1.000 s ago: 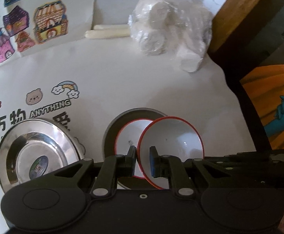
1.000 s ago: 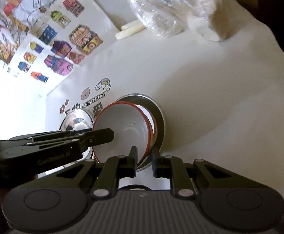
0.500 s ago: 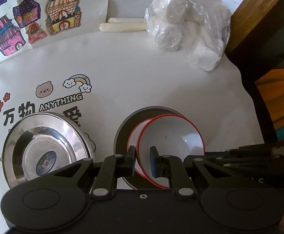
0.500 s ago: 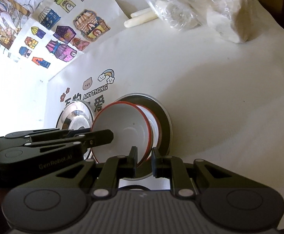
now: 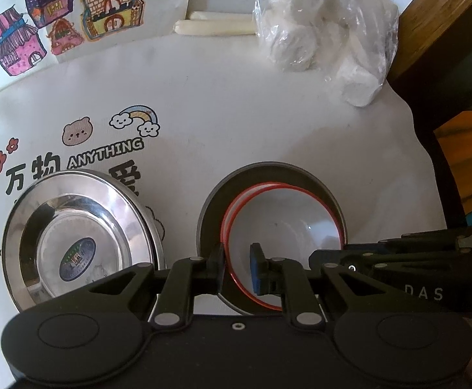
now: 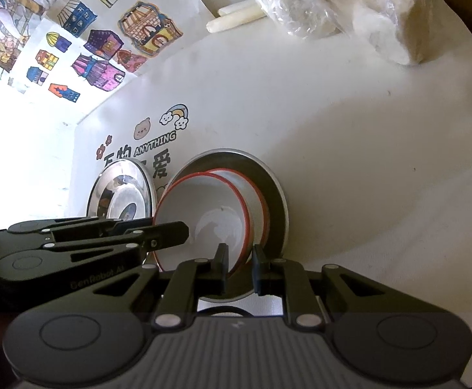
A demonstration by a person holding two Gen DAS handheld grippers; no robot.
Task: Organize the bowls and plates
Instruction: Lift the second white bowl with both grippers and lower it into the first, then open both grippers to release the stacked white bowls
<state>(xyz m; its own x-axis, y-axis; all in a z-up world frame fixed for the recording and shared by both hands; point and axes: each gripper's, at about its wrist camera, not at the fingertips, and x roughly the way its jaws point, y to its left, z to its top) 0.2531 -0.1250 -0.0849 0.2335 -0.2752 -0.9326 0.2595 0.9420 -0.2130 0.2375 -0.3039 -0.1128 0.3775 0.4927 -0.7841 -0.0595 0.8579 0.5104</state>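
The top bowl (image 5: 284,227) is down now, where a second ago it hung tilted above the grey plate (image 5: 213,207); it sits nested in the second red-rimmed bowl (image 5: 245,191), both rims nearly lined up, and both jaws have opened since then. I'd say that means this stacking step is all but finished, bowls gathered on the grey plate.

The left gripper (image 5: 238,267) has its fingers parted, straddling the near-left rim of the top bowl with a gap at the blue pad, so it looks let go rather than pinching. The right gripper (image 6: 239,267) does the same on the bowl's near-right rim, fingers spread either side of the red edge, loosened. Both come in low and level from the near side of the grey plate, the right one reaching in from the plate's right.

The steel plate (image 5: 83,243) lies just left of the grey plate, untouched, probably next to be sorted
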